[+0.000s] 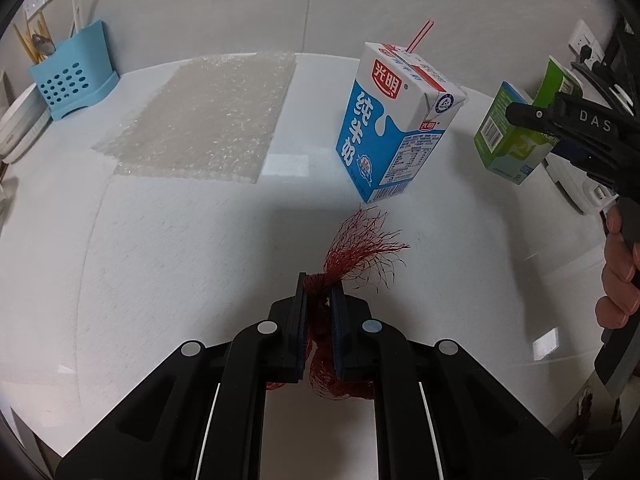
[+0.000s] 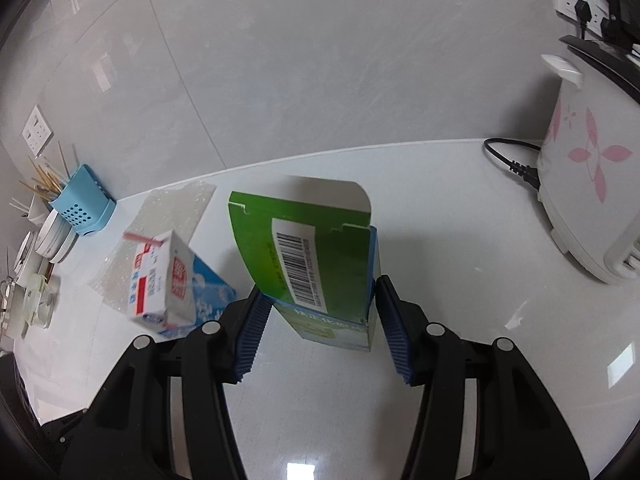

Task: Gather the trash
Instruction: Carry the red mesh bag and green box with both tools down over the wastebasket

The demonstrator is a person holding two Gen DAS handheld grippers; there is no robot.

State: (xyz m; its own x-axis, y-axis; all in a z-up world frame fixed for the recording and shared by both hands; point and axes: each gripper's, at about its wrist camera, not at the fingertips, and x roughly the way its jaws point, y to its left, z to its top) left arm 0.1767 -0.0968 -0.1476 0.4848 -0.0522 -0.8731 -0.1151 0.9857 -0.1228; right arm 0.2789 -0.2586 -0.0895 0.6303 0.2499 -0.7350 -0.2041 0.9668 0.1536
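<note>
- Two grippers are ours here, one in each hand, and both carry trash above the white desk (image 1: 160, 240).
- Our left gripper (image 1: 319, 292) has its jaws pressed almost together, pinching a bunched red mesh net (image 1: 360, 248); the net's frayed end fans out past the fingertips and more of it hangs in a wad behind the pads.
- Our right gripper (image 2: 320, 312) holds its jaws about halfway apart, the ribbed blue pads (image 2: 252, 332) clamped on the two sides of a green carton (image 2: 304, 248). The carton's top flap stands open and its barcode label faces the camera.
- From the left wrist view we see that same green carton (image 1: 508, 136) held clear of the desk at the far right, with the fingers of the person's hand (image 1: 618, 276) wrapped on the handle below it.
- A blue and white milk carton (image 1: 396, 124) with a red straw (image 1: 420, 36) stands on the desk, between and ahead of our two grippers, apart from both.
- A sheet of bubble wrap (image 1: 208, 120) lies flat on the desk behind the milk carton, toward the wall.
- A blue cutlery holder (image 1: 74, 80) sits at the far left by stacked white plates (image 2: 56, 236), and a white rice cooker with pink flowers (image 2: 580, 184) stands at the far right.
</note>
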